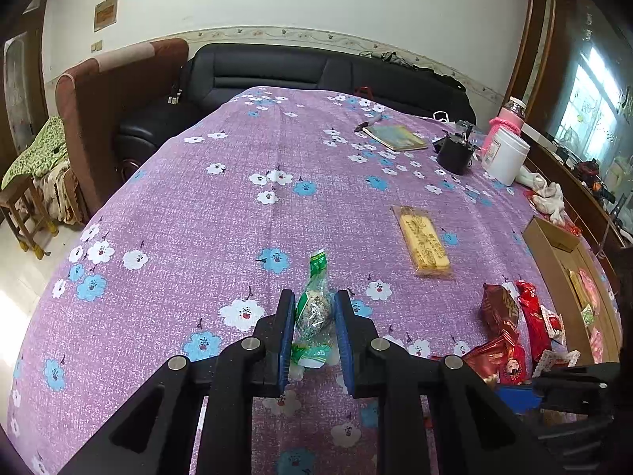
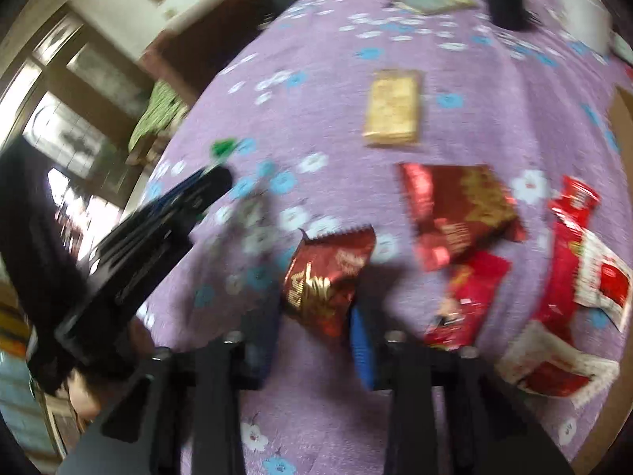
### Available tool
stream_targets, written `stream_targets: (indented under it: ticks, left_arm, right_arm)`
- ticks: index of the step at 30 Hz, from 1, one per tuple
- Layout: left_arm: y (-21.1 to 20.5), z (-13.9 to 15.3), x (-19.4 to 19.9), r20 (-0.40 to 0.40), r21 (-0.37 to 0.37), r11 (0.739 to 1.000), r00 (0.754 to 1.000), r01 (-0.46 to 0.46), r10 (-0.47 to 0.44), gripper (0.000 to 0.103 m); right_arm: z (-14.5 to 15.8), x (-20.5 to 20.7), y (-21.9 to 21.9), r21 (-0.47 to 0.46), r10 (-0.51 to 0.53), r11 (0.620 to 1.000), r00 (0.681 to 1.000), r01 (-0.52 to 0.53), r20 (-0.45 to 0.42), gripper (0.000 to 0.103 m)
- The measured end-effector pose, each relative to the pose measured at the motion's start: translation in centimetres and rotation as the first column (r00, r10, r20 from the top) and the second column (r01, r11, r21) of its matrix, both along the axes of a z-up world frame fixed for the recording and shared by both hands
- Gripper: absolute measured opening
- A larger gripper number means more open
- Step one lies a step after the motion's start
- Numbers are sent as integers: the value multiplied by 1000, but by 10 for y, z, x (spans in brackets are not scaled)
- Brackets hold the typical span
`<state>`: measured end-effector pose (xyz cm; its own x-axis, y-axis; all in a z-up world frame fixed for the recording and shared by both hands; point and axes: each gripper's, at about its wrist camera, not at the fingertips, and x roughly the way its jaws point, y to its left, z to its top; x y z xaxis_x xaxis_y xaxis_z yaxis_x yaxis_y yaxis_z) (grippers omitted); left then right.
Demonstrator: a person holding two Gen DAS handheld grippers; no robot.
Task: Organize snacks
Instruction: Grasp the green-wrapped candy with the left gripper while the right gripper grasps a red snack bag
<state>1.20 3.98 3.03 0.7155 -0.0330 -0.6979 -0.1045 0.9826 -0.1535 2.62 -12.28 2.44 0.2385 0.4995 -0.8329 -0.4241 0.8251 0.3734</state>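
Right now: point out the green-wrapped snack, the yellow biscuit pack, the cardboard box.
green-wrapped snack [image 1: 313,310], left wrist view, clear middle.
yellow biscuit pack [image 1: 423,242], left wrist view, centre of wrapper.
cardboard box [image 1: 542,246], left wrist view, near wall.

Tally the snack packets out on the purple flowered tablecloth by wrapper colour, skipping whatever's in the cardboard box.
green-and-clear plastic snack wrappers: 1
golden-yellow rectangular biscuit packs: 1
red foil packets: 6
Total: 8
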Motion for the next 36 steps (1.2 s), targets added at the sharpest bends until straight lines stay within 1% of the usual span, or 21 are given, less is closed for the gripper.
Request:
stream_targets:
  ticks: [2, 4, 5, 6, 7, 8, 10, 14, 17, 20, 23, 26, 36]
  left_arm:
    - [0, -1, 0, 0, -2, 1000, 1000, 2, -2, 21]
    - [-3, -1, 1, 4, 9, 1000, 1000, 6, -6, 21]
    - [-4, -1, 2, 6, 13, 1000, 1000, 8, -8, 21]
    - [-7, -1, 3, 9, 20, 1000, 1000, 12, -13, 21]
    - [-8, -1, 3, 12, 26, 1000, 1000, 13, -13, 21]
    - [-11, 0, 2, 20, 39, 999, 1000, 14, -15, 21]
    - [-15, 2, 1, 37, 58, 998, 999, 19, -21, 21]
    - [-16, 6, -2, 63, 81, 997, 998, 14, -19, 21]
    - [-15, 6, -2, 66, 86, 996, 998, 8, -13, 21]
    - [-16, 6, -2, 69, 91, 996, 997, 7, -14, 21]
    - [-18, 7, -4, 78, 107, 994, 997, 6, -14, 21]
    - [-21, 9, -6, 88, 121, 993, 996, 6, -17, 21]
    - [-25, 10, -9, 105, 151, 988, 994, 4, -20, 21]
  right_arm:
    - [7, -8, -3, 12, 20, 1000, 995, -22, 97, 27]
    - [14, -13, -13, 33, 9, 999, 981, -15, 194, 26]
    - [18, -15, -17, 38, 0, 999, 970, -9, 243, 26]
    - [22, -17, -21, 23, -14, 1000, 953, 8, 303, 26]
    - [26, -17, -24, 10, -24, 1000, 942, 21, 335, 26]
    - [29, -17, -28, 23, -28, 1000, 939, 21, 343, 26]
    - [31, -14, -36, 92, -41, 996, 943, 11, 330, 26]
    - [32, -15, -44, 118, -47, 993, 941, 7, 336, 26]
    - [35, -18, -46, 121, -47, 993, 935, 4, 351, 26]
    - [37, -20, -39, 112, -52, 994, 931, 12, 362, 26]
    - [34, -13, -40, 114, -60, 993, 933, 20, 355, 26]
    - [35, -15, -40, 114, -67, 993, 931, 28, 359, 26]
    - [39, -11, -49, 101, -112, 992, 912, 78, 395, 27]
